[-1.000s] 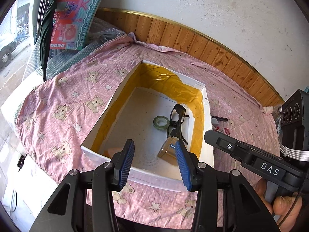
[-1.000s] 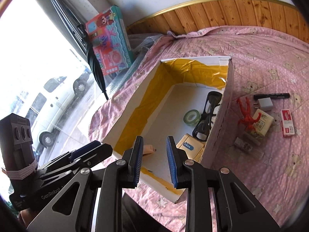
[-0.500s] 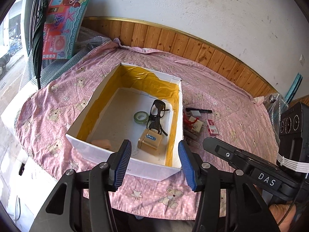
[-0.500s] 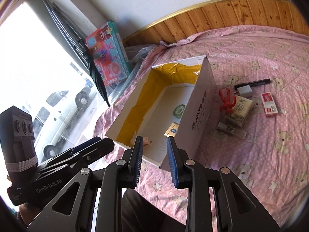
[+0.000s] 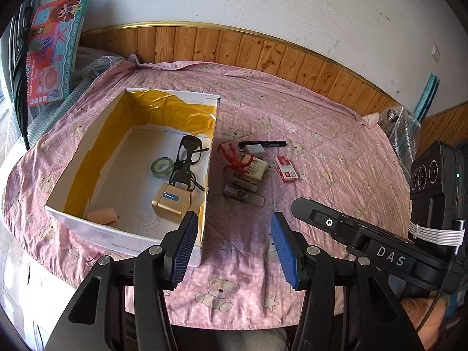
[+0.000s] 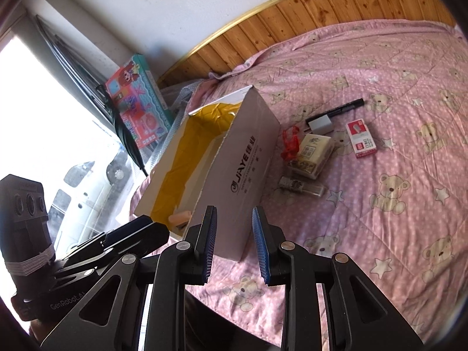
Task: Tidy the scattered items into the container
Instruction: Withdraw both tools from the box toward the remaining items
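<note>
Two handheld grippers sit side by side at the near edge of the scene, both pointing forward and both empty. The left gripper (image 5: 232, 244) has its blue-padded fingers (image 5: 184, 247) spread wide apart. The right gripper (image 6: 234, 245) has its fingers (image 6: 209, 245) parted by a narrower gap. In the left wrist view, part of a hand (image 5: 421, 311) grips the right gripper's handle at the lower right.
</note>
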